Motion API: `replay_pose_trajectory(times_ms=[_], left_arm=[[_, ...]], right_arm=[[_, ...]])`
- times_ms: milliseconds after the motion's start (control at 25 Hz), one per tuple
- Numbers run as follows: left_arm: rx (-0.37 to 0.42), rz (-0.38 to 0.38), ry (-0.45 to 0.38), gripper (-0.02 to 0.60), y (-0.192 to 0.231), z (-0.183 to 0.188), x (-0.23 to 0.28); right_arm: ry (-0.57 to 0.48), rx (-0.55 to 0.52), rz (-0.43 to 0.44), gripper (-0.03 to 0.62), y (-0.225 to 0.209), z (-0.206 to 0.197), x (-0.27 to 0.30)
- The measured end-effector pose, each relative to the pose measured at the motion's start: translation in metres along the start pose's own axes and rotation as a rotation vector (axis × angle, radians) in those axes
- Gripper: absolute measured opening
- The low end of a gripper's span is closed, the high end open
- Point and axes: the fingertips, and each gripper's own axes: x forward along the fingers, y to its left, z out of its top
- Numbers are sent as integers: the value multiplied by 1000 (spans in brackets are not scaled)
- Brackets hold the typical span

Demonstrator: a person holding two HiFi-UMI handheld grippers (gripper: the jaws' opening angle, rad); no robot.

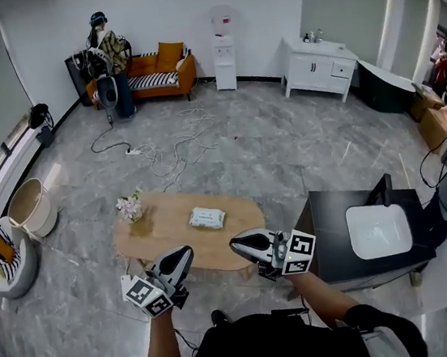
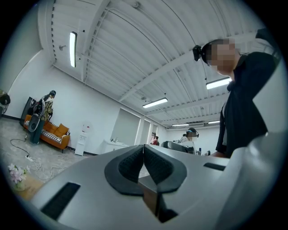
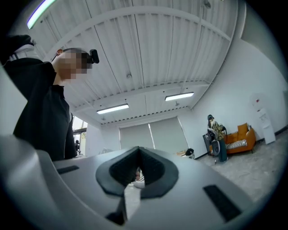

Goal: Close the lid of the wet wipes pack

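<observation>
The wet wipes pack, white with a pale label, lies flat in the middle of the oval wooden coffee table. My left gripper is held near the table's front edge, left of centre, jaws shut and empty. My right gripper hovers beside it to the right, also shut with nothing held. Both point up and toward each other, well short of the pack. In the left gripper view the gripper tilts up at the ceiling; the right gripper does likewise. The pack's lid is too small to make out.
A small bunch of flowers stands on the table's left end. A black cabinet with a white sink is close on the right. Cables trail over the floor beyond. A person stands by the orange sofa.
</observation>
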Motion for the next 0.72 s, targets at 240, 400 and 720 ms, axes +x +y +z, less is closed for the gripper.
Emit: replay_pose_trajectory(times_ms=[240,400,720], left_arm=[[-33,22,41,17,-106,-54,5],[-42,34,87,17,-150,-81,3],[-29,19,73,17,-186,-86,-20]], right_arm=[[-10,73,100,12,78,-15,-76],[-11,85,108,11,105,-23,-107],[26,70,81,11,146,-33,-117]])
